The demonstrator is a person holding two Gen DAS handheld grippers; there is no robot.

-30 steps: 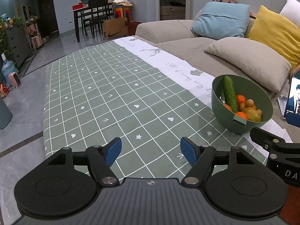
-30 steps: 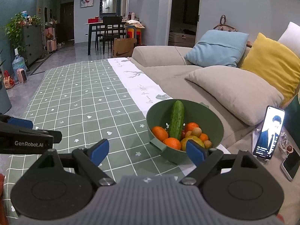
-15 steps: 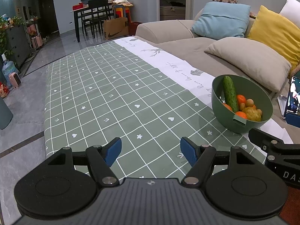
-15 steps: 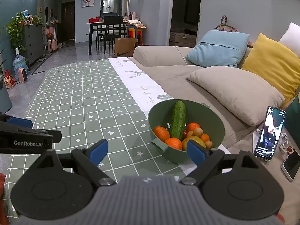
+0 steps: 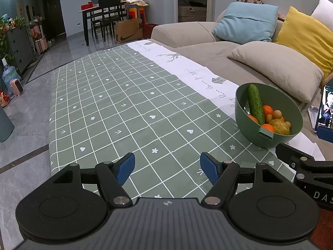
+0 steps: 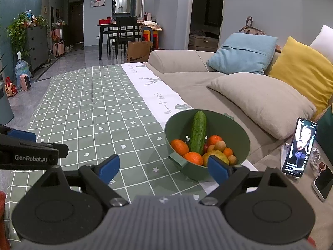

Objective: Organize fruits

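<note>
Left wrist view: left gripper (image 5: 167,167) spread, nothing held, over checked tablecloth (image 5: 116,108). Green bowl (image 5: 268,135) with cucumber (image 5: 255,104) and oranges seen right of gripper.

Right wrist view: right gripper (image 6: 163,167) spread, empty; bowl (image 6: 233,129) just beyond its right fingertip. Phone (image 6: 299,148) propped right of bowl.

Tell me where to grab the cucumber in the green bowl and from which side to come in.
Take the cucumber by its upper half, which leans on the far wall of the bowl and stands clear above the oranges. Its lower end is buried among the fruit. Probably best to bring the open right tool in from above and the near side, jaws across its width.
</note>
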